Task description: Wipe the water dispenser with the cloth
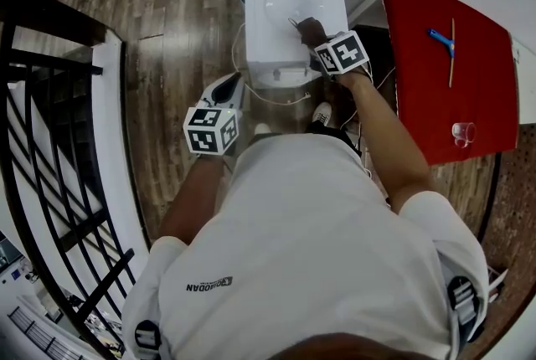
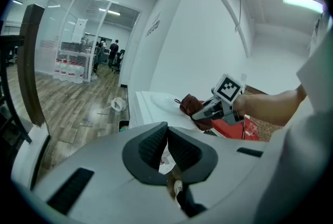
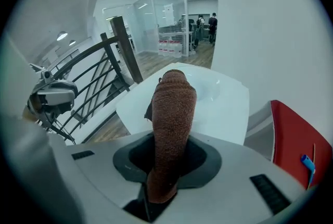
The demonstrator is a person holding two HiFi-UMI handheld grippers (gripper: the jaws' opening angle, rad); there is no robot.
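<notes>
Step in hand, by judgement: wiping the top of the dispenser (image 1: 280,36). Pinches the cloth (image 3: 171,108) in the right claw (image 3: 169,158), with the brown roll running lengthwise between the jaws and projecting well forward. Sets the cloth end on the white top panel, at the rim of the shallow round recess, right of centre in the head view. Holds the left claw (image 2: 166,147) pressed together on nothing, low at the dispenser's front left and apart from it.

Next move, by judgement: sweep the cloth across the rest of the top panel, then down the front and sides. Calls for steady downward pressure and a firm pinch, so as not to lose the roll. Bring in the left claw only to steady the cabinet.
</notes>
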